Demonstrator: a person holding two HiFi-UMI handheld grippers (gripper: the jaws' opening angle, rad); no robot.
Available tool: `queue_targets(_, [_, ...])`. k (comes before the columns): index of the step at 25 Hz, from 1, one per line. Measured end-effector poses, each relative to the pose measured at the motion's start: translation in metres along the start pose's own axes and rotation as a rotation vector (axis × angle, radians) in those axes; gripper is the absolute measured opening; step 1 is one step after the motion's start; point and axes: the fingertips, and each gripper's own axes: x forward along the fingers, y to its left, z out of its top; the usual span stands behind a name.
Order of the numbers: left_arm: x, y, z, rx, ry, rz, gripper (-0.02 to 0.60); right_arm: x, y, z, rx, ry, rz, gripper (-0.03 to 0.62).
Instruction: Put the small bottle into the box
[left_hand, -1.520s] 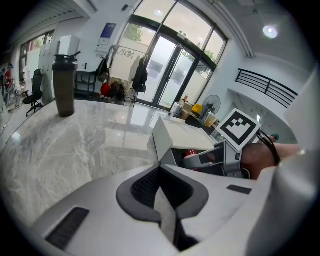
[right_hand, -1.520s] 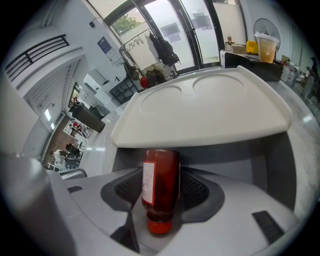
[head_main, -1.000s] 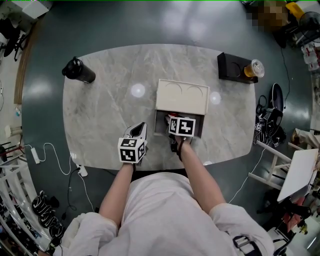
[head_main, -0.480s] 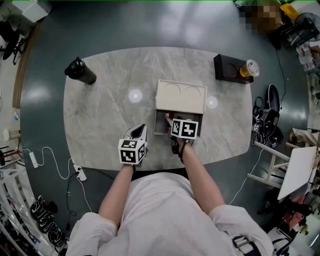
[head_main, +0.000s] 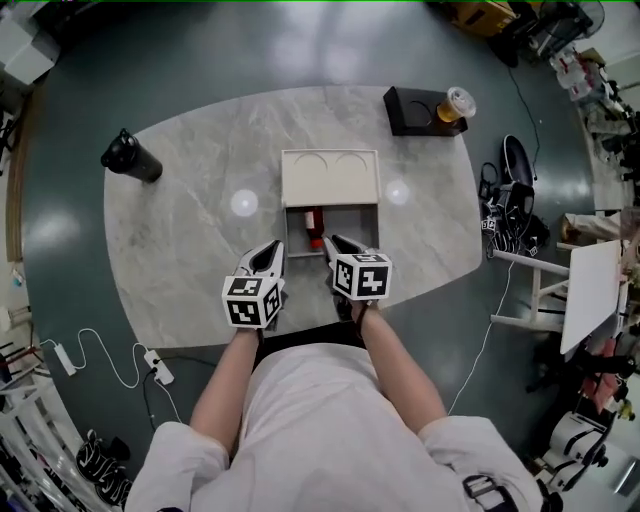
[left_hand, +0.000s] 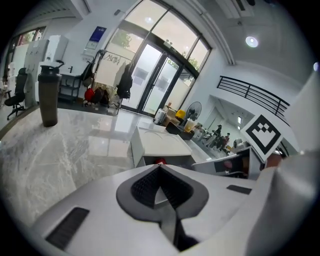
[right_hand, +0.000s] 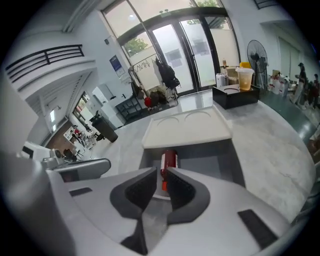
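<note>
The small bottle (right_hand: 169, 161), a red cylinder, is seen lying inside the rectangular grey box (head_main: 352, 222), next to its flat cream lid (head_main: 330, 177), on the veined marble tabletop (head_main: 190, 220). The right hand-held gripper (right_hand: 161, 176) is held at the box's near edge. Its ribbed dark pads have just been closing to a narrow gap, with nothing between them. The left hand-held gripper (left_hand: 160, 169) is closed tip to tip and empty.
</note>
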Motion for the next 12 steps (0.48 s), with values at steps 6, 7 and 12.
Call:
queue_targets(6, [0.006, -0.026, -0.005, -0.006, 0.011, -0.023, 0.021, -0.032, 0.003, 0.003, -0.093, -0.079, 0.025, 0.04])
queue_targets(7, [0.006, -0.031, -0.004, -0.003, 0.008, -0.023, 0.021, -0.037, 0.005, 0.005, -0.112, -0.094, 0.037, 0.038])
queue_targets(12, [0.009, -0.054, 0.006, -0.001, -0.018, 0.0, 0.021, -0.063, 0.001, 0.02, -0.211, -0.183, 0.081, 0.026])
